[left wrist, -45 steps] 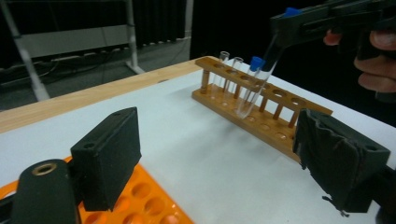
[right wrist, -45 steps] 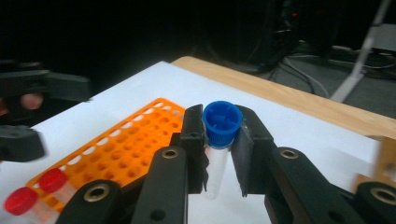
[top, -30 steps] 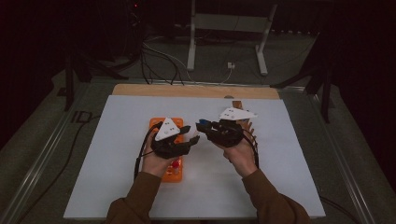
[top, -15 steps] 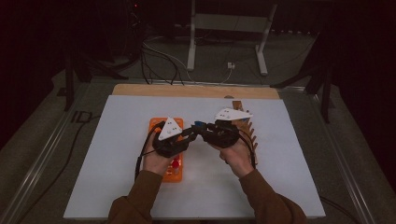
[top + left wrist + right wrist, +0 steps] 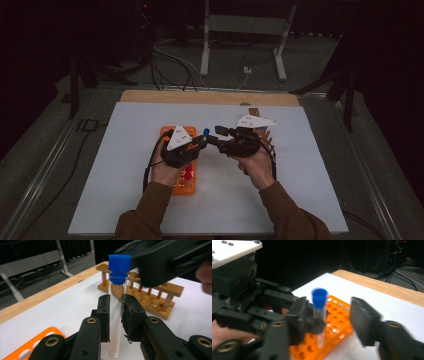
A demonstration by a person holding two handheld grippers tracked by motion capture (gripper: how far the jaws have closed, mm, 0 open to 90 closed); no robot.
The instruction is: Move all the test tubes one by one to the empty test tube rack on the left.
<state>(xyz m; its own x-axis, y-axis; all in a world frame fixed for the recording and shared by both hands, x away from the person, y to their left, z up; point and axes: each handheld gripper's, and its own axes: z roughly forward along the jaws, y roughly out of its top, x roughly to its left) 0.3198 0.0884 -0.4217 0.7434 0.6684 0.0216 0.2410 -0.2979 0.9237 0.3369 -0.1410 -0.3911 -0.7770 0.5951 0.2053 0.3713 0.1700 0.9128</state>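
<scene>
We note the left claw (image 5: pixel 115 315) clamped on the upright blue-capped tube (image 5: pixel 116 312) above the orange rack (image 5: pixel 181 165), right claw (image 5: pixel 334 320) gaping around its cap, seemingly untouched.

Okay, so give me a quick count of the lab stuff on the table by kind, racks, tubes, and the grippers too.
Orange plastic rack: 1
Wooden rack: 1
Blue-capped test tube, held upright in the left gripper: 1
Grippers, left and right gripper: 2
Total: 5
Any tubes in the orange rack are too small to count.
</scene>
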